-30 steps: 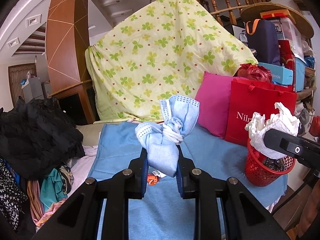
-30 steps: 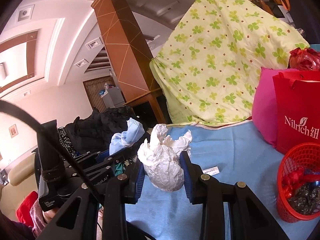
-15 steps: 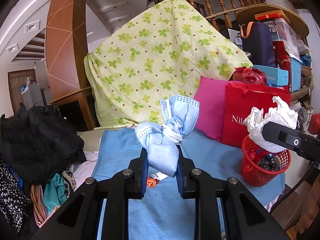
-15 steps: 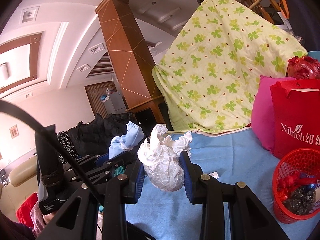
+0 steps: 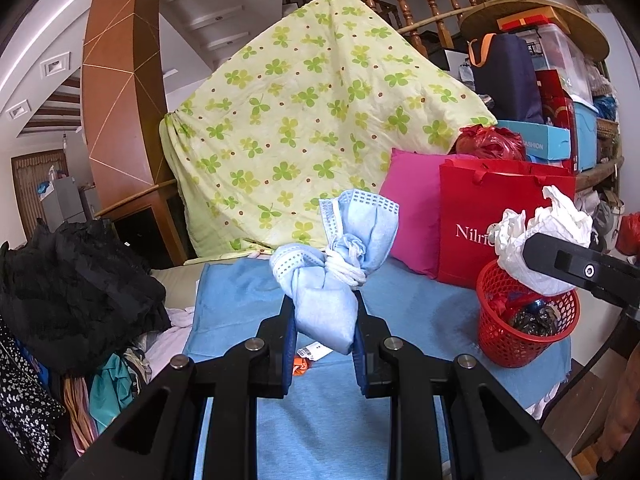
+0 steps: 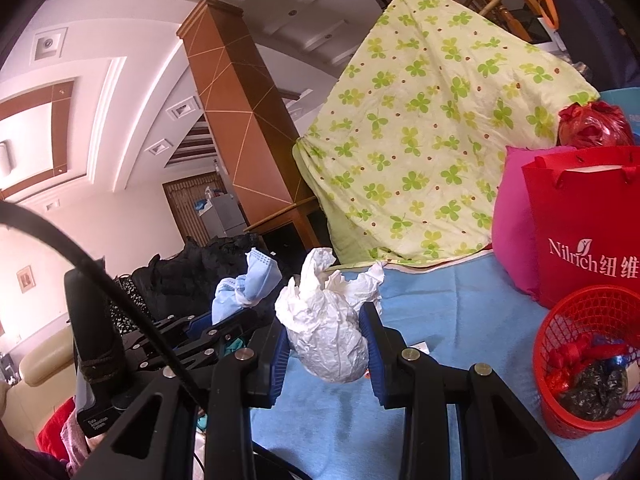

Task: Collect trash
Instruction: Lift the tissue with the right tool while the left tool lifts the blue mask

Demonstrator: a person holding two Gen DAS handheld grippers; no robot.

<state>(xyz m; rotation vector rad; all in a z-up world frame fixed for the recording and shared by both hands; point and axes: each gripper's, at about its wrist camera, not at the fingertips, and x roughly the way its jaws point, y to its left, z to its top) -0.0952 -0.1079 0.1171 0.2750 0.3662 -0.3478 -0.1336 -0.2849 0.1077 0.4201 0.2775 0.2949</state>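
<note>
My left gripper (image 5: pixel 322 320) is shut on a knotted light-blue face mask (image 5: pixel 336 272), held above the blue cloth. My right gripper (image 6: pixel 326 344) is shut on a crumpled white tissue wad (image 6: pixel 326 328). In the left wrist view the tissue (image 5: pixel 536 244) hangs just above the red mesh trash basket (image 5: pixel 504 344), which holds red and dark wrappers. In the right wrist view the basket (image 6: pixel 580 412) sits to the right and the mask (image 6: pixel 248 288) shows at the left. A small orange scrap (image 5: pixel 301 363) and a white tag (image 5: pixel 314 349) lie on the cloth under the mask.
A blue cloth (image 5: pixel 240 300) covers the surface. Behind stand a red paper bag (image 5: pixel 488 208), a pink cushion (image 5: pixel 412 208) and a green clover quilt (image 5: pixel 304 120). Dark clothes (image 5: pixel 72 280) pile at the left. Stacked boxes (image 5: pixel 560 128) fill the right.
Both grippers have drawn back and lifted a little with their loads. The basket now sits lower and further off in both views. Both grips are unchanged.
</note>
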